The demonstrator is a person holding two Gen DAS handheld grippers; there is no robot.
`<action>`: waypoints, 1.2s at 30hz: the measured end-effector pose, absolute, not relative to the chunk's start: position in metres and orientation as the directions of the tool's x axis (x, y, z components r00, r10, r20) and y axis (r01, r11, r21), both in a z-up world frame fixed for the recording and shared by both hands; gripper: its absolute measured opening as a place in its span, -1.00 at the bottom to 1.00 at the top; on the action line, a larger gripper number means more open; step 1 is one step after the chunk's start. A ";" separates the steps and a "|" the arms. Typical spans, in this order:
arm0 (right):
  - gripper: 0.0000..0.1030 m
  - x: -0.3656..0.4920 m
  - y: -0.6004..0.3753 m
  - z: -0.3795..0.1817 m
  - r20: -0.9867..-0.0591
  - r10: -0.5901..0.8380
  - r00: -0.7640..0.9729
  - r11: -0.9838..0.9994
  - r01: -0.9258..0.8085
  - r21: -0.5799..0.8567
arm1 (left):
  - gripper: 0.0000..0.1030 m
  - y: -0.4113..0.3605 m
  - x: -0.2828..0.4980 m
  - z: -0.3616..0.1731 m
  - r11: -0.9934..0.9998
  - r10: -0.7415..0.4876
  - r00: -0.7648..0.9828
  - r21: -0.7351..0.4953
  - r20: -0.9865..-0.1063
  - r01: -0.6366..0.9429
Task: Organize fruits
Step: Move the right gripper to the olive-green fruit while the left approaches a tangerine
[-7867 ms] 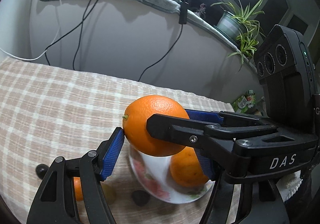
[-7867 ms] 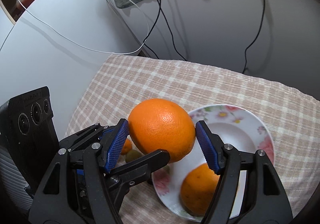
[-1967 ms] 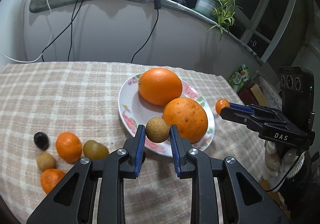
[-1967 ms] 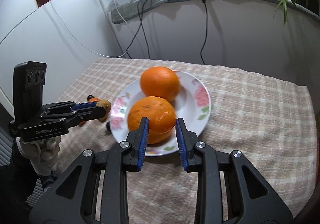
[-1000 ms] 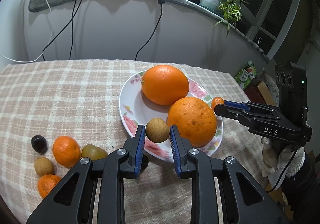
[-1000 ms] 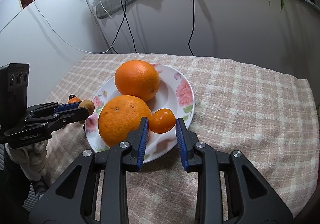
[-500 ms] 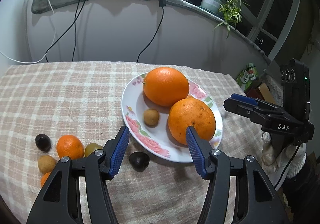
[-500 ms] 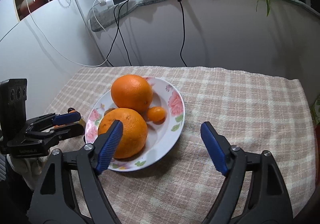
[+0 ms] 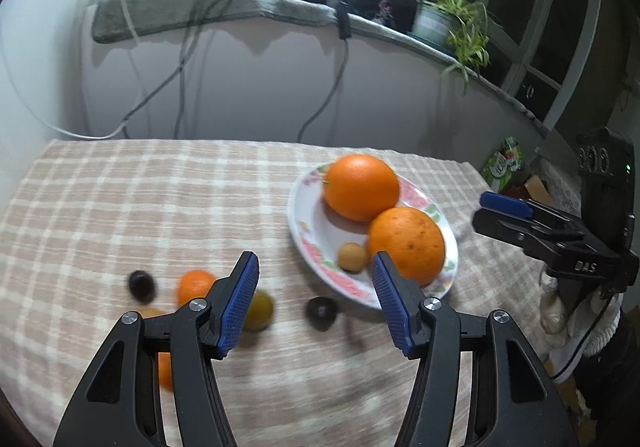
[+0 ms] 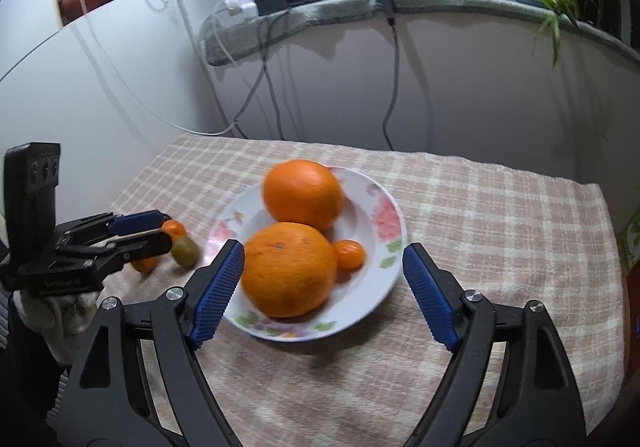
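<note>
A flowered white plate point(image 9: 310, 243) point(image 10: 384, 207) holds two big oranges point(image 9: 360, 187) point(image 9: 406, 245), a small tan fruit point(image 9: 352, 257) and a small orange fruit point(image 10: 349, 254). Loose on the checked cloth to the plate's left lie a dark fruit point(image 9: 321, 312), a green fruit point(image 9: 259, 310), a small orange point(image 9: 194, 286) and another dark fruit point(image 9: 141, 286). My left gripper point(image 9: 314, 303) is open and empty above the loose fruits. My right gripper point(image 10: 324, 295) is open and empty in front of the plate.
A grey wall with hanging cables point(image 9: 180, 75) stands behind the table. A ledge holds a potted plant point(image 9: 452, 23). The table's edges lie near the plate on the right point(image 10: 600, 207). A green packet point(image 9: 502, 163) sits beyond the table.
Both grippers have pulled back and up from the plate, still open. The left view has swung left toward the loose fruits.
</note>
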State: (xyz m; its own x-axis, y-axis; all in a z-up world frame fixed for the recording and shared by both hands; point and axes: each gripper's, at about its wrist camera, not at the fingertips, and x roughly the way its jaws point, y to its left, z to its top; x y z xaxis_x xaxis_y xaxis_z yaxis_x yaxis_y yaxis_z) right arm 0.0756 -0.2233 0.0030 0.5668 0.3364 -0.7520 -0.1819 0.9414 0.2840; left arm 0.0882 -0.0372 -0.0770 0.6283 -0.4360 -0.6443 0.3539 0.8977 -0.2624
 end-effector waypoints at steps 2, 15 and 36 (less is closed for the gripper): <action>0.63 0.073 -0.215 0.008 -0.742 0.354 0.569 0.935 -0.206 0.288 | 0.13 -0.024 0.087 -0.075 0.906 -0.421 0.642 -0.260 -0.641 0.335; 0.63 0.064 -0.143 0.014 -0.731 0.459 0.504 0.879 -0.380 0.290 | 0.10 0.046 0.066 -0.083 0.934 -0.355 0.680 -0.273 -0.641 0.230; -0.18 0.089 -0.057 -0.027 -0.836 0.433 0.336 0.810 -0.552 0.197 | -0.13 0.037 0.054 -0.117 0.930 -0.366 0.614 -0.263 -0.699 0.255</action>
State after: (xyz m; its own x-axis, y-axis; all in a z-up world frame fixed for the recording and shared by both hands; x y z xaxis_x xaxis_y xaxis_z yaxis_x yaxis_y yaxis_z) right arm 0.0894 -0.0567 -0.0272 0.3363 0.4333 -0.8361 -0.5524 0.8098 0.1975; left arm 0.0537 0.0375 -0.1174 0.6143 -0.3663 -0.6988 0.2553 0.9303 -0.2633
